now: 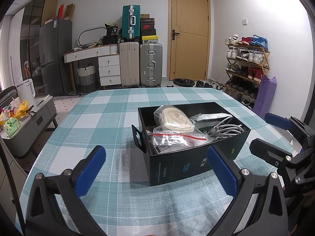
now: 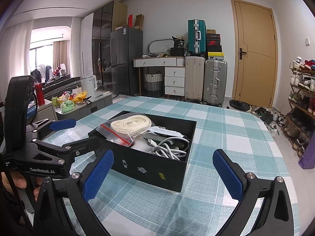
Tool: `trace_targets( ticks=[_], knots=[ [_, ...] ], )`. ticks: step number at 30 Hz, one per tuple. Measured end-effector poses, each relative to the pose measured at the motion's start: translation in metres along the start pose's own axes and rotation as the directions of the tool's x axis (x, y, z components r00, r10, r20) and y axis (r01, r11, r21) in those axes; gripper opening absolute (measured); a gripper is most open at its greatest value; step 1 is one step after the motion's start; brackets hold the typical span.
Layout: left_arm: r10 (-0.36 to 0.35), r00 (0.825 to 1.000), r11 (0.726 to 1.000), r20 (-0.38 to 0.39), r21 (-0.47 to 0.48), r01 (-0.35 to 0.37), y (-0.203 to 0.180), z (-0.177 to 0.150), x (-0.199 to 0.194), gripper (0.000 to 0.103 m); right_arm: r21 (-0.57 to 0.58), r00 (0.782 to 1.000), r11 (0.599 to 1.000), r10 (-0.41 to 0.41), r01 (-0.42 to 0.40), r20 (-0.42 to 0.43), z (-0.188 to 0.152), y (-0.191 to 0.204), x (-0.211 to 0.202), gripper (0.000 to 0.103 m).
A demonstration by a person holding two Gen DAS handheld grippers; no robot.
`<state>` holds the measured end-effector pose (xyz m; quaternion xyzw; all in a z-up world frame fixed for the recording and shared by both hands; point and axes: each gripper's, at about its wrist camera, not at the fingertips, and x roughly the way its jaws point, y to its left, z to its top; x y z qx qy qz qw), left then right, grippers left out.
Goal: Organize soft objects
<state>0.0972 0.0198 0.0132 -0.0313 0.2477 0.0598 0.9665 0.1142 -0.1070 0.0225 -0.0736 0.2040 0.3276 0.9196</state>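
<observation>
A black open box (image 1: 177,169) (image 2: 149,169) stands on the checked tablecloth. Inside lie a clear zip bag with a coiled white cord (image 1: 175,119) (image 2: 131,125), a red-striped zip bag (image 1: 177,138), grey-white cables (image 1: 224,129) (image 2: 169,149) and a silver packet (image 1: 210,116). My left gripper (image 1: 156,169) is open, its blue pads either side of the box's near corner, nothing between them. My right gripper (image 2: 163,174) is open too, just short of the box's near wall. Each gripper shows at the edge of the other's view: the right (image 1: 275,135), the left (image 2: 78,131).
The teal-and-white checked table (image 1: 110,122) (image 2: 226,133) carries only the box. A low grey cabinet with snack bags (image 1: 23,122) stands left. Suitcases (image 1: 141,63), a drawer desk, a wooden door (image 1: 189,35) and a shoe rack (image 1: 246,66) line the far wall.
</observation>
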Motion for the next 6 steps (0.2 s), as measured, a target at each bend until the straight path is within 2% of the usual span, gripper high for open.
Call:
trace_targets(
  ticks=[6],
  knots=[
    [0.013, 1.000, 1.000, 0.002, -0.005, -0.013, 0.0019, 0.0005, -0.0010, 0.103, 0.001, 1.000, 1.000, 0.000, 0.000, -0.001, -0.0002, 0.0005, -0.0003, 0.102]
  ],
)
